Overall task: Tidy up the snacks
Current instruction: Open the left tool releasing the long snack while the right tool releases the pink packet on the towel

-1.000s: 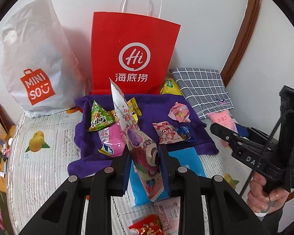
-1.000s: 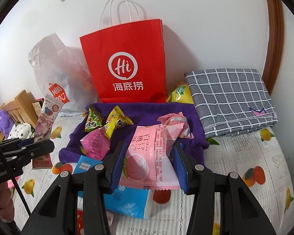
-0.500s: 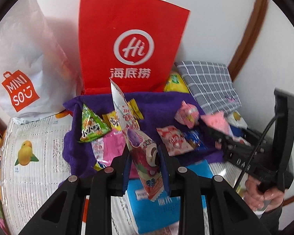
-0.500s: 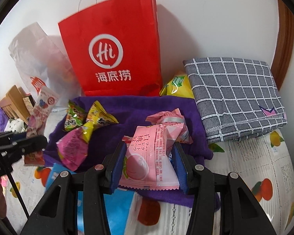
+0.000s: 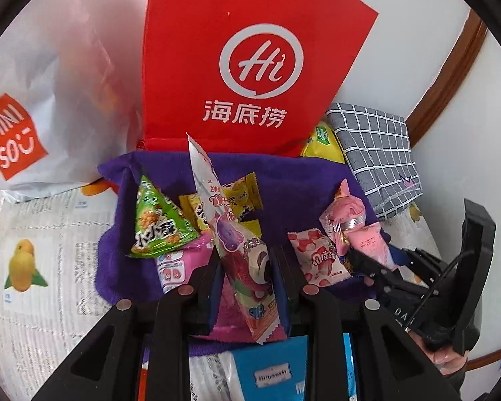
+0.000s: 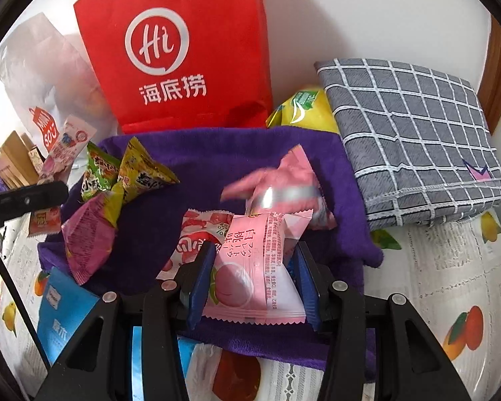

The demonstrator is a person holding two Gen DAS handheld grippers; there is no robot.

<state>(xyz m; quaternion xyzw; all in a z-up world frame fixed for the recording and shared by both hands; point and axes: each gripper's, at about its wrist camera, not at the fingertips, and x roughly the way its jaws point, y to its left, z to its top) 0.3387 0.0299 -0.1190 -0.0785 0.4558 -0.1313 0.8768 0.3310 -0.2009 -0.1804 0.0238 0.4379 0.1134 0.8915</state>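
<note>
From where I stood, the sorting was only in its middle. The left hand-held gripper [image 5: 247, 287] was closed tightly on a long pink snack packet with a purple cartoon figure [image 5: 240, 254], held upright above the purple towel [image 5: 294, 183]. The right hand-held gripper [image 6: 254, 280] was clamped on a pink peach-flavour packet [image 6: 257, 267], just over the same towel. On the towel lay a green triangular packet [image 5: 157, 227], a yellow packet [image 5: 240, 193], a strawberry-print packet [image 5: 320, 260] and a twisted pink wrapper [image 6: 284, 187], all loose and mixed. The red paper bag [image 5: 250, 60] stood behind the towel against the wall; I could not see inside it. I judged that the two held packets had yet to be put down, and several more remained to arrange.
</note>
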